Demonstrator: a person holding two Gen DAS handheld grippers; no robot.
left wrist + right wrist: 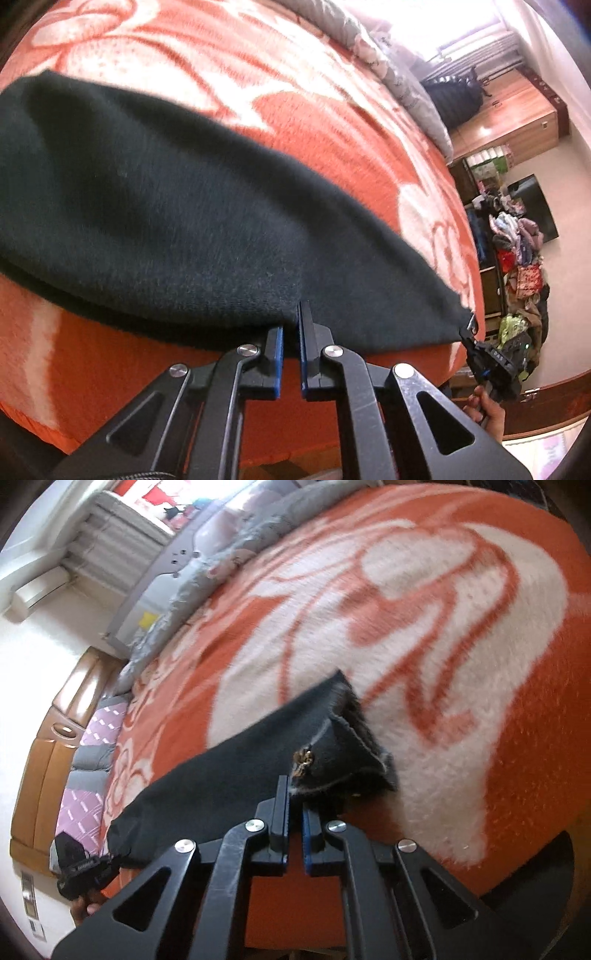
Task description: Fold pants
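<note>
The dark green-black pants (155, 206) lie across an orange and white blanket on the bed. My left gripper (290, 325) is shut on the near edge of the pants. My right gripper (294, 805) is shut on the waistband end of the pants (229, 771), next to a small metal button (301, 760). The right gripper also shows in the left wrist view (471, 328), pinching the far right corner of the cloth. The left gripper shows in the right wrist view (114, 856) at the cloth's other end.
The orange and white blanket (424, 635) covers the bed. A grey quilt (399, 74) lies along the far side. A pile of clothes (517, 251) sits on the floor beside the bed, near wooden cabinets (517, 122). A wooden headboard (44, 753) shows at left.
</note>
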